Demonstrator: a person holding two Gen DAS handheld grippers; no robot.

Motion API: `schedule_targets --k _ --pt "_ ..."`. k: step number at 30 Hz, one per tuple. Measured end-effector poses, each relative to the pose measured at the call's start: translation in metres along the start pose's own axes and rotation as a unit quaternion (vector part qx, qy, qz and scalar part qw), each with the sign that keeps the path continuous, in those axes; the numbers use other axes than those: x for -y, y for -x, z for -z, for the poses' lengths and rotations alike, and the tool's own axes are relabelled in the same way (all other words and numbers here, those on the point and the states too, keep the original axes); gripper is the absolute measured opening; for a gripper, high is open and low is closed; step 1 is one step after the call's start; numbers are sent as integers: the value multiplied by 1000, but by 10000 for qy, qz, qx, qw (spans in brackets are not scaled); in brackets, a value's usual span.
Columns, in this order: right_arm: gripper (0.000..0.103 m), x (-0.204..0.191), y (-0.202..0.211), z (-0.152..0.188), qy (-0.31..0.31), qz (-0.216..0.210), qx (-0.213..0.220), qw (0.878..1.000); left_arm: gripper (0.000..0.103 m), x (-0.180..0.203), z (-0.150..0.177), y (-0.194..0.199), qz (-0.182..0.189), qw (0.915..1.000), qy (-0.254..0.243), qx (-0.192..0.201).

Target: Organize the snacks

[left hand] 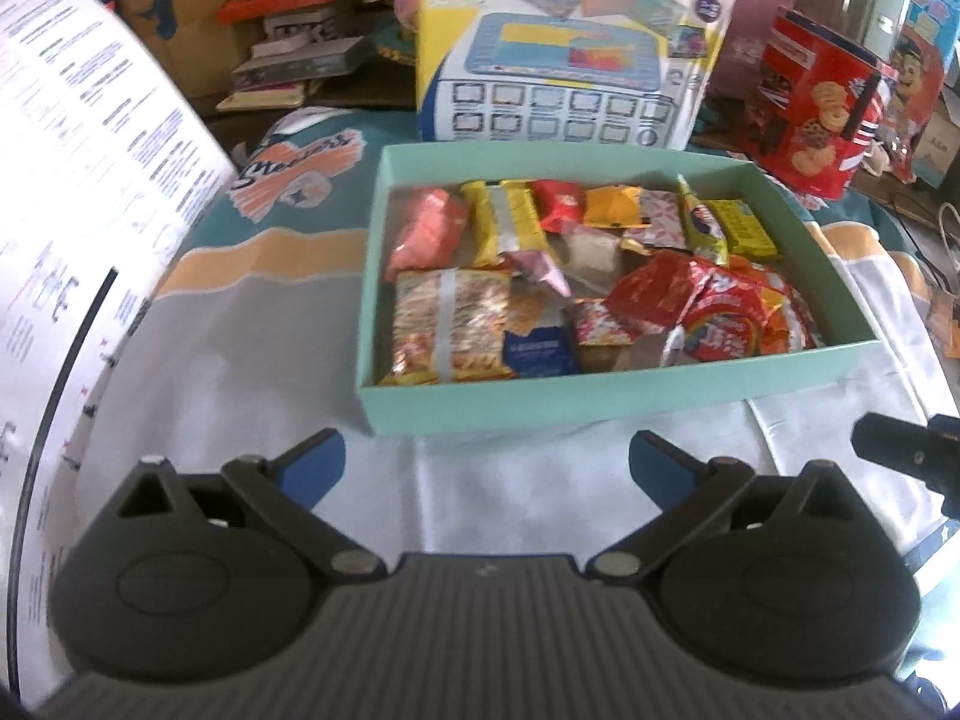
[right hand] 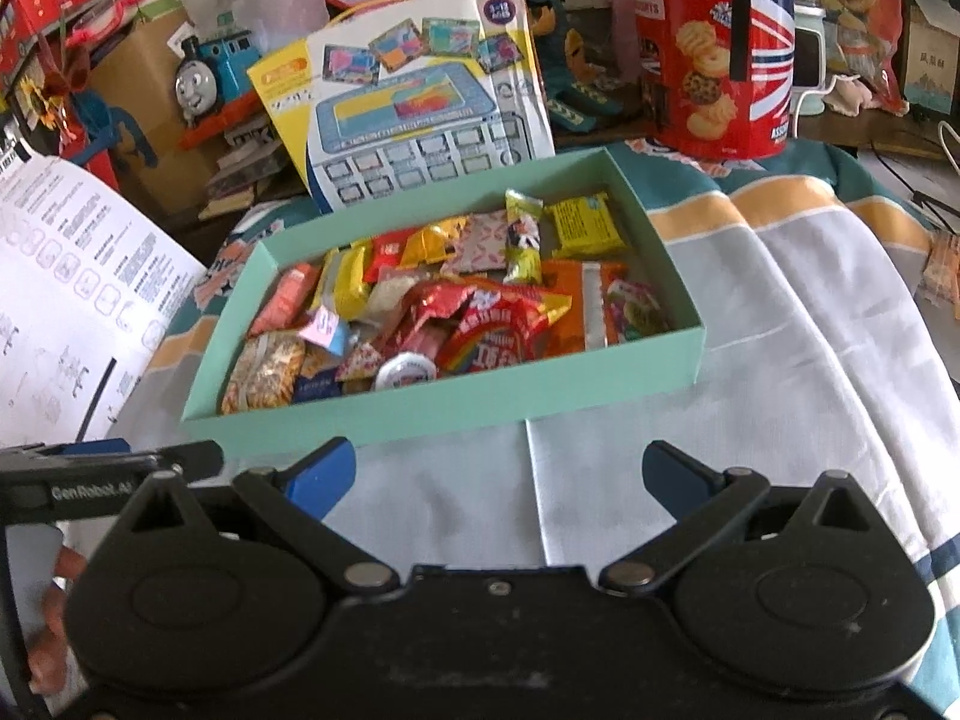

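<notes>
Nearest my lenses are my own tongs. My left tongs [left hand: 487,459] hang spread wide with nothing between the blue pads, and my right tongs [right hand: 498,471] are spread the same way, also empty. Both hover over the pale cloth [right hand: 660,480] that covers the bench, just short of the near wall of the mint-green box [left hand: 540,402].

The snacks are all inside that box, lying in a loose jumble: a big crinkled red packet [right hand: 498,324] lies over its neighbours toward the right, a speckled noodle-like pack [left hand: 450,324] sits in the near left corner, a yellow bar [left hand: 504,216] and a small green-yellow packet [right hand: 585,225] lie along the far side, and a little round white tub [right hand: 405,372] is wedged against the near wall. I see no loose snack on the cloth close by.

What worries me is the crowding. The packets overlap, so I judge that pinching one could drag or flip its neighbour, or lift two at once. The foil looks slick and puffy; a shallow pinch may slip off. The box looks like light card on smooth cloth, so a push against its wall could slide it toward the toy carton [left hand: 564,60] and the red biscuit tin [right hand: 714,60] just behind. My two tongs are also close together, so they could knock each other if both reach in at once.
</notes>
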State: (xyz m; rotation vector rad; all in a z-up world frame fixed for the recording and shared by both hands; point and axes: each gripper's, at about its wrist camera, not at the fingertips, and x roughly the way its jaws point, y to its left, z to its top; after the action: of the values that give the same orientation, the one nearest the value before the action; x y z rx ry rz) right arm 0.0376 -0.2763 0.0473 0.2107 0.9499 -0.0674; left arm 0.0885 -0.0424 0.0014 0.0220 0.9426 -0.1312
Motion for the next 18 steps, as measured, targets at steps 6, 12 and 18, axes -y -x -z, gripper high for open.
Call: schedule_targets --k 6,12,18 --pt "103 2 -6 7 48 107 -191 9997 103 -18 11 -2 -26 9996 279 -40" --pt "103 -1 -13 8 106 203 -359 9991 103 -30 17 -4 -133 9988 459 -84" --pt "103 -4 -16 10 220 280 -476 9982 103 -33 17 -7 -220 9987 433 -145"
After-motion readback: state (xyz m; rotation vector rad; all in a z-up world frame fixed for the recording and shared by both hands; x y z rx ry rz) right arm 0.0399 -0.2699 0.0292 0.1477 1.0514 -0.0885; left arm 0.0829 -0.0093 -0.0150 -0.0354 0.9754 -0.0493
